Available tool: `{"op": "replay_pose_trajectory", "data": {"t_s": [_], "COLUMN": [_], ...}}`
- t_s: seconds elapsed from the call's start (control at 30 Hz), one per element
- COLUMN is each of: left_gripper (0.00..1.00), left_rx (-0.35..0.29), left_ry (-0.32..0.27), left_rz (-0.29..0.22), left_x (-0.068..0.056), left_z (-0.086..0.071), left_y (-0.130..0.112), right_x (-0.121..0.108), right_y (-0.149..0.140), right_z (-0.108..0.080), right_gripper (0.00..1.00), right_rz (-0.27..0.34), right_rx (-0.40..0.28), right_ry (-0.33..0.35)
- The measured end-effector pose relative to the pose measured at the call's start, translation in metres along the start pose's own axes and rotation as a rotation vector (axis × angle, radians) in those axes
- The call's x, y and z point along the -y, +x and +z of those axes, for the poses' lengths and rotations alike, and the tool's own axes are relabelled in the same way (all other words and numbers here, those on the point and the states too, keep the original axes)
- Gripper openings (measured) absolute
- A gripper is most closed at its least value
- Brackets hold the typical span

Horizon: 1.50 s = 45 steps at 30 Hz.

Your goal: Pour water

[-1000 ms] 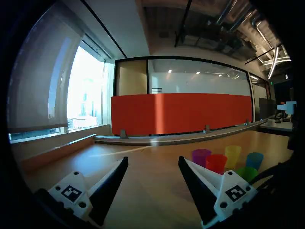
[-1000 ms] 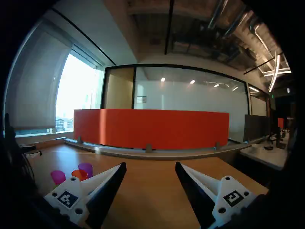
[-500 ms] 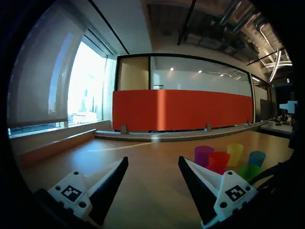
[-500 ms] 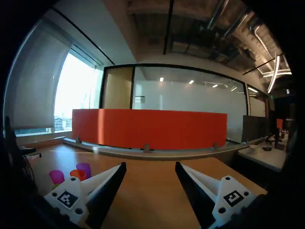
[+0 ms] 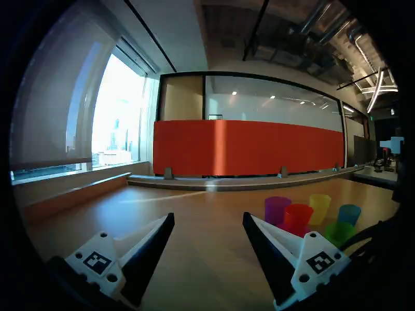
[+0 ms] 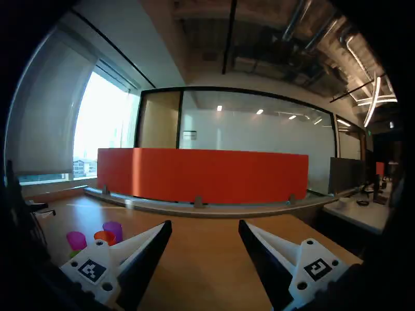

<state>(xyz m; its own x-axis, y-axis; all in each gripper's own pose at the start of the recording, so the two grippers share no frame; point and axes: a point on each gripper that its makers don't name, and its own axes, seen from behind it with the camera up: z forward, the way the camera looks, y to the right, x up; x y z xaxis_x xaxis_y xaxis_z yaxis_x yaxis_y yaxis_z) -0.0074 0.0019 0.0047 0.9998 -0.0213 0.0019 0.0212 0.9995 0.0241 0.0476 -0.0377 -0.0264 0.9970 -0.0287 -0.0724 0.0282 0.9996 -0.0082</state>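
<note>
A cluster of plastic cups stands on the wooden table (image 5: 202, 228), ahead and to the right in the left gripper view: purple (image 5: 277, 208), red (image 5: 298, 216), yellow (image 5: 319, 206), blue (image 5: 348, 214) and green (image 5: 338, 232). My left gripper (image 5: 208, 222) hangs open above the table, left of the cups, with nothing between its fingers. In the right gripper view a purple cup (image 6: 114, 230), an orange-red cup (image 6: 105, 237) and a magenta cup (image 6: 77, 240) sit at the lower left, partly hidden behind the left finger. My right gripper (image 6: 205, 229) is open and empty over the table (image 6: 207, 259).
An orange partition (image 5: 249, 147) runs along the table's far edge, with a glass wall behind it. A bright window (image 5: 116, 122) and a low ledge (image 5: 72, 194) line the left side. Another desk with objects (image 6: 358, 207) stands at the right.
Both views have shifted slightly; in the left gripper view the cups and partition sit a little higher. Both grippers stay open and empty.
</note>
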Motion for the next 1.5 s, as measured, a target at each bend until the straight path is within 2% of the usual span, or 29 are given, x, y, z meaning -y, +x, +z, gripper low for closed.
{"op": "replay_pose_trajectory", "data": {"t_s": [0.6,0.9,1.1,1.5], "left_gripper": [0.98,0.98,0.98,0.98], "left_rx": [-0.005,-0.005,-0.005,-0.005], "left_ry": [-0.002,-0.001,-0.001,-0.001], "left_rz": [0.017,0.019,0.020,0.019], "left_x": [-0.001,-0.001,-0.001,0.000], "left_z": [-0.002,-0.002,-0.002,-0.002], "left_y": [0.000,0.000,0.000,0.000], "right_x": [-0.003,-0.012,-0.016,-0.024], "right_y": [-0.001,0.006,0.007,-0.020], "right_z": [-0.002,-0.004,-0.004,-0.003], "right_gripper": [0.99,1.00,1.00,0.99], "right_rz": [0.007,-0.002,-0.028,0.003], "right_rx": [-0.002,-0.037,-0.073,-0.101], "right_ry": [-0.004,-0.025,-0.033,-0.030]}}
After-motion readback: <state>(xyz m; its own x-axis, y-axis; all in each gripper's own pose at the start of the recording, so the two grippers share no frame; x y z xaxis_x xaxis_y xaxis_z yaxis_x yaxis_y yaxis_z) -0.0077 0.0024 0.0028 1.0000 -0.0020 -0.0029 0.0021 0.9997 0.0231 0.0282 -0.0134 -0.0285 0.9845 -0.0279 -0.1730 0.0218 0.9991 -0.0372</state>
